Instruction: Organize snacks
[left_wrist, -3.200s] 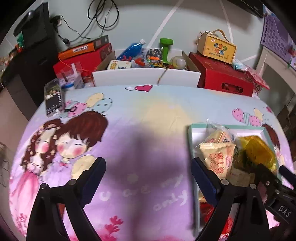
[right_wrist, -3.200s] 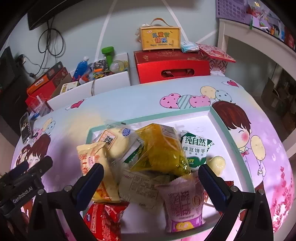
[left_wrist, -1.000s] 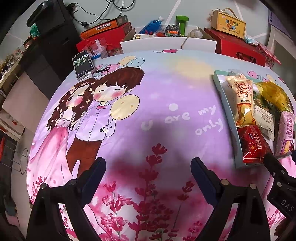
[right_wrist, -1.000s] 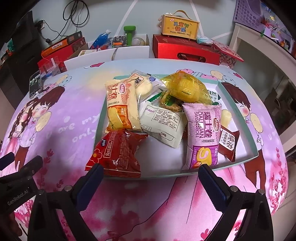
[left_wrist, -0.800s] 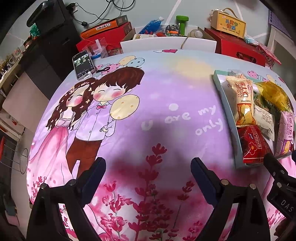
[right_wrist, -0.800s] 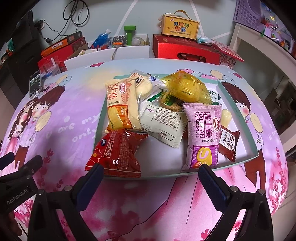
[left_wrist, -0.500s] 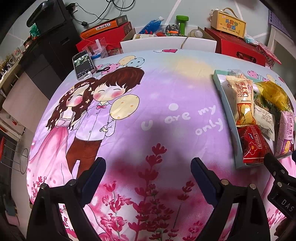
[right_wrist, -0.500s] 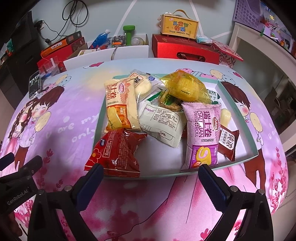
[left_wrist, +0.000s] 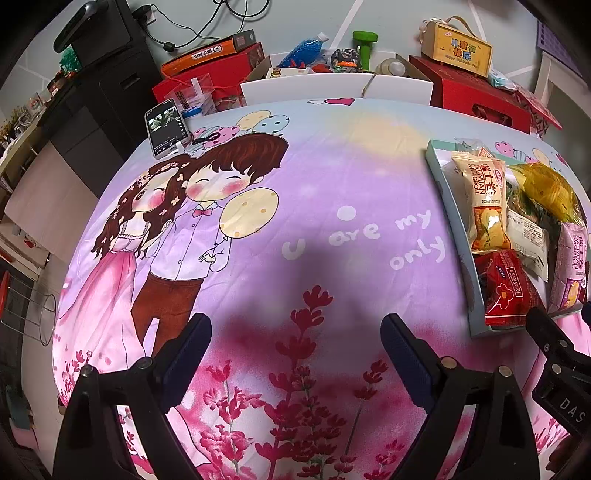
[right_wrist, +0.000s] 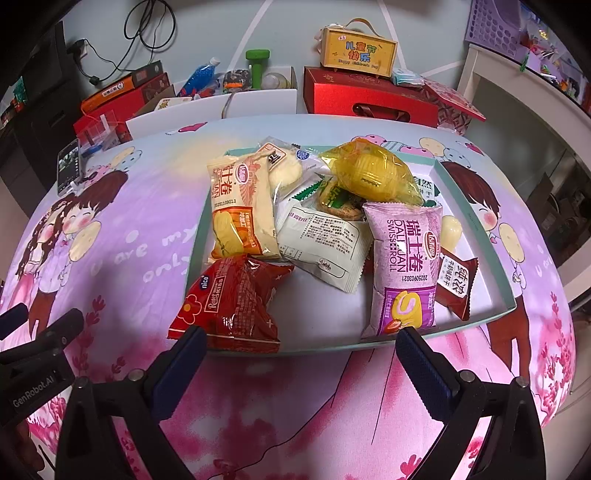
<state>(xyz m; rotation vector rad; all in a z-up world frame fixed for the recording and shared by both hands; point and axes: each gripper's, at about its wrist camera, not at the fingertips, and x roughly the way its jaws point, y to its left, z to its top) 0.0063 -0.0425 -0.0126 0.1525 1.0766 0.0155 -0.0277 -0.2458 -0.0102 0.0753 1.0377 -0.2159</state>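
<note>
Both claws are wide and hold nothing: the right gripper (right_wrist: 295, 354) hangs just short of the tray (right_wrist: 476, 218), the left gripper (left_wrist: 295, 339) over bare cloth (left_wrist: 332, 177) beside it. The snacks sit heaped in the tray: a red bag (right_wrist: 229, 299) over the near rim, a purple roll (right_wrist: 406, 266), a white packet (right_wrist: 325, 243) and a yellow pack (right_wrist: 369, 173). Whether sorting is ending or pending, I can't judge.

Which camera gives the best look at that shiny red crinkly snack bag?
The right wrist view: the red crinkly snack bag lies whole and central there. The left wrist view shows it squeezed sideways at the right edge.
</note>
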